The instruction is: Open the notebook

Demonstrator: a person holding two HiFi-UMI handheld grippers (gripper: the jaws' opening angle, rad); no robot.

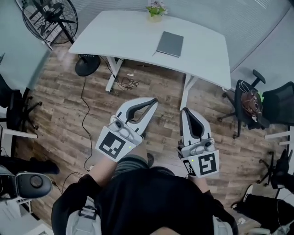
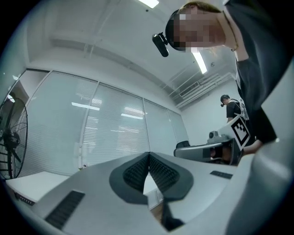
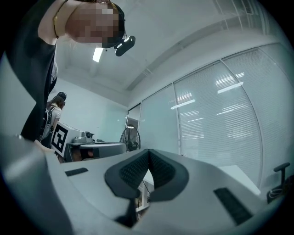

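A closed grey notebook lies flat on the white table, toward its right half. Both grippers hang over the wooden floor, well short of the table's near edge. My left gripper is shut with nothing between its jaws, and its tips point toward the table. To its right my right gripper is also shut and empty. In the left gripper view the left gripper has its ribbed pads touching at the tips. The right gripper shows the same in its own view. Neither touches the notebook.
A small flower pot stands at the table's far edge. A standing fan is at the far left, with a cable trailing over the floor. Office chairs stand at the right. Glass walls with blinds surround the room.
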